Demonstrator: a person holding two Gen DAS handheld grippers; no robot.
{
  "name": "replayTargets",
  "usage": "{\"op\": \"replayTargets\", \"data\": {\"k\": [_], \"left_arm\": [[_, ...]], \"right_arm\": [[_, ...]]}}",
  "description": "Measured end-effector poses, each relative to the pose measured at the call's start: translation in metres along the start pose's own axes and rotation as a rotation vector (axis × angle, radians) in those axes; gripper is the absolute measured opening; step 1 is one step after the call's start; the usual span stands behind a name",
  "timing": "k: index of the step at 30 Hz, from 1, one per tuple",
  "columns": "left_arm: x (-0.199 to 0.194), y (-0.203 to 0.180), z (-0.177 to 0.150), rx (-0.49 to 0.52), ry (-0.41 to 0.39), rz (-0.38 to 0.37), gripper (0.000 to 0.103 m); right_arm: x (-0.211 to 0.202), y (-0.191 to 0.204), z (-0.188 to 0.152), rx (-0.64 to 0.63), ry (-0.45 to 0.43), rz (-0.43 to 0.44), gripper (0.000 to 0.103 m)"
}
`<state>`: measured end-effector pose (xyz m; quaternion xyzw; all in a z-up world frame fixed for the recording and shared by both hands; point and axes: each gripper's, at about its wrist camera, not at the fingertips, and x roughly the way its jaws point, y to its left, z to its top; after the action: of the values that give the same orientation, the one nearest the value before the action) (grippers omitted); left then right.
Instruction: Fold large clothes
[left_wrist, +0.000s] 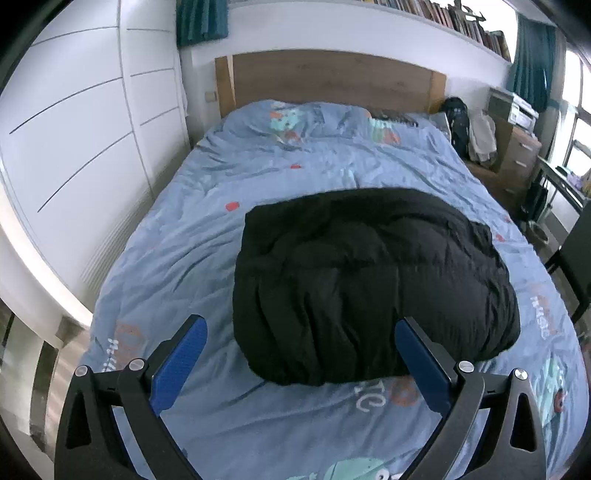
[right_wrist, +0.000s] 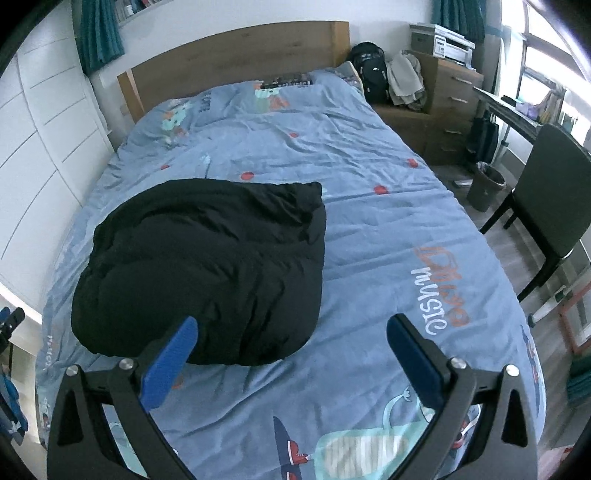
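Your left gripper (left_wrist: 301, 341) hung wide apart and empty above the near edge of the black garment (left_wrist: 369, 280), and your right gripper (right_wrist: 291, 338) was just as wide and empty, off the garment's right side over bare duvet (right_wrist: 369, 229). The garment lay on the bed as a thick, puffy bundle that looked already folded over, nearer the wardrobe (left_wrist: 74, 147) side. The risk I judged from there was the padding: it looked springy, so a fold could have opened again once released. If you had pinched only the top layer, the lower layers might have slid out and skewed the stack. Closing low could also have caught the duvet cover together with the garment and dragged it.
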<state>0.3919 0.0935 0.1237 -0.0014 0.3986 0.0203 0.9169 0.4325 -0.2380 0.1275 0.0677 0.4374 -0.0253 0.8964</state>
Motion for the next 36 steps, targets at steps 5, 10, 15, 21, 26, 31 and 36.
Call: {"op": "replayTargets", "data": {"k": [5,10,15,21,26,31,36], "left_arm": [[0.008,0.005,-0.008,0.002,0.018,0.012,0.101],[0.022,0.013,-0.013,0.003,0.047,0.032,0.102],[0.040,0.020,-0.011,0.000,0.070,0.040,0.102],[0.082,0.037,-0.007,-0.039,0.132,0.012,0.102],[0.131,0.073,-0.001,-0.141,0.213,-0.060,0.102],[0.170,0.109,0.008,-0.219,0.267,-0.117,0.102],[0.210,0.138,0.017,-0.341,0.336,-0.284,0.102]], "right_arm": [[0.004,0.000,-0.001,-0.003,0.002,0.004,0.103],[0.020,-0.002,-0.006,0.015,0.029,0.011,0.103],[0.040,-0.002,-0.006,0.006,0.048,0.017,0.103],[0.070,-0.006,0.000,0.012,0.069,0.039,0.103],[0.107,-0.021,0.009,0.042,0.107,0.068,0.103],[0.141,-0.029,0.025,0.024,0.133,0.069,0.103],[0.185,-0.037,0.036,0.102,0.187,0.196,0.103]]}}
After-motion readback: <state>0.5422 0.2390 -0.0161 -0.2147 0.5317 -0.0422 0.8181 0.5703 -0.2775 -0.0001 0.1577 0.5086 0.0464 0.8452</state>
